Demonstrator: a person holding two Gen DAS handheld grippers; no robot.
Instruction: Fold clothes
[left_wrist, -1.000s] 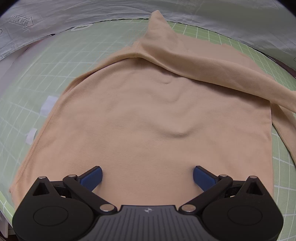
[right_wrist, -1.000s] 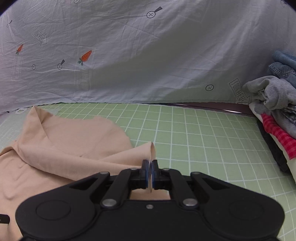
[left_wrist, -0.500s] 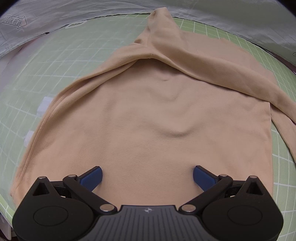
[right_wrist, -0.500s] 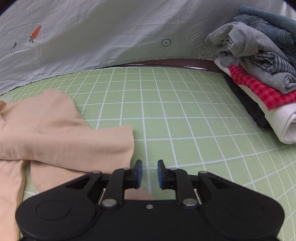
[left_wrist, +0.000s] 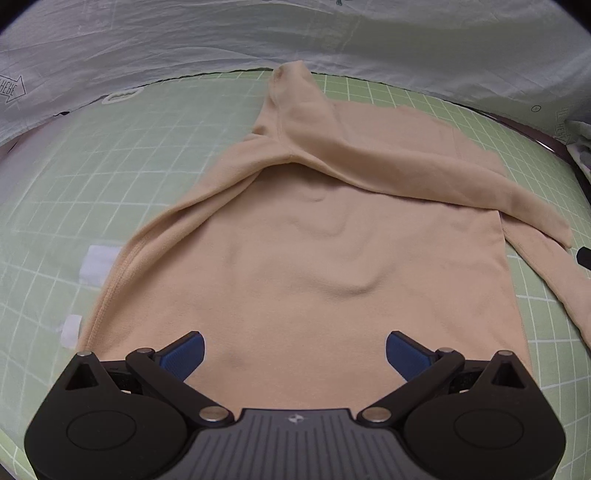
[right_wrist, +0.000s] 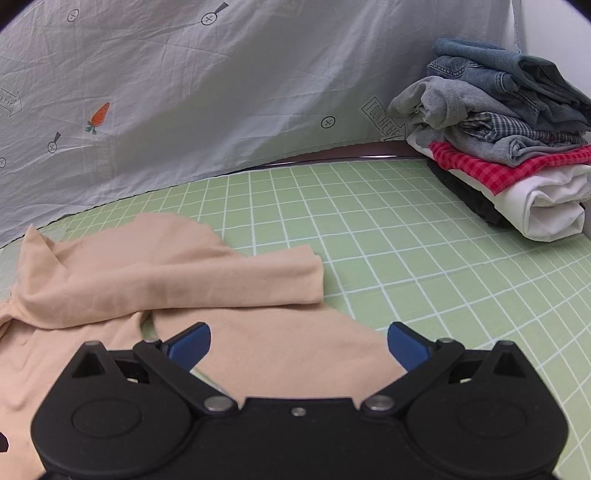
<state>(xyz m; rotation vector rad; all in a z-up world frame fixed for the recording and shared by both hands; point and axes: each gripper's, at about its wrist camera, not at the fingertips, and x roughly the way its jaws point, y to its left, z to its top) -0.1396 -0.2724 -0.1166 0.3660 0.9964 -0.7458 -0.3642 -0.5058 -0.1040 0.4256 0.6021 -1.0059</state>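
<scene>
A peach long-sleeved top (left_wrist: 306, 258) lies flat on the green grid mat (left_wrist: 110, 177). One sleeve (left_wrist: 406, 166) is folded across its upper part, its cuff toward the right. In the right wrist view the same folded sleeve (right_wrist: 207, 284) lies across the top, and another sleeve (right_wrist: 295, 354) runs under the gripper. My left gripper (left_wrist: 294, 352) is open and empty above the top's near hem. My right gripper (right_wrist: 298, 343) is open and empty just above the lower sleeve.
A stack of folded clothes (right_wrist: 517, 147) stands at the mat's far right. A pale printed sheet (right_wrist: 184, 92) hangs behind the mat. White tape pieces (left_wrist: 98, 264) lie on the mat left of the top.
My right gripper let go of the sleeve cuff, opened wide and drew back; the sleeve now lies across the top. The left gripper stayed open and moved back slightly.
</scene>
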